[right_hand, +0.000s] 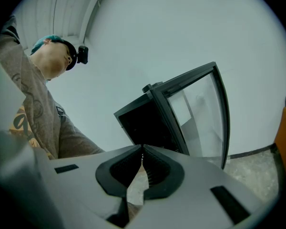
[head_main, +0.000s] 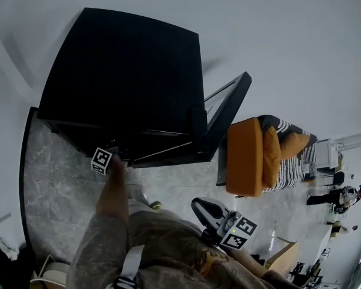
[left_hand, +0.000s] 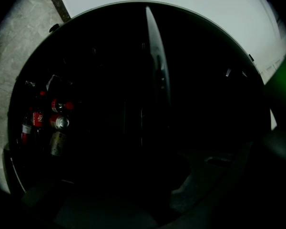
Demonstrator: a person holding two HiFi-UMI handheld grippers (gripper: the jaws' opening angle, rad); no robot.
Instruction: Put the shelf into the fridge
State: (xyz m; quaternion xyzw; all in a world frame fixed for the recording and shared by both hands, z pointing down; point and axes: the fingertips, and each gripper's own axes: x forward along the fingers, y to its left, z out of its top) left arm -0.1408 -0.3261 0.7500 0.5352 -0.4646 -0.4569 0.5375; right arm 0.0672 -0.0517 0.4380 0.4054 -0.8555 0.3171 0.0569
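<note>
Inside the open black fridge, the left hand-held gripper is clenched, load unreadable in darkness; the right hand-held gripper, clenched empty, hangs clear.

Left gripper jaws: lost in dark fridge interior.
Bottles, left of jaws: labels too small to read.

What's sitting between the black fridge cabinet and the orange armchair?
The fridge's open glass door, swung out from the fridge cabinet toward the orange armchair. The head view shows it.
</note>
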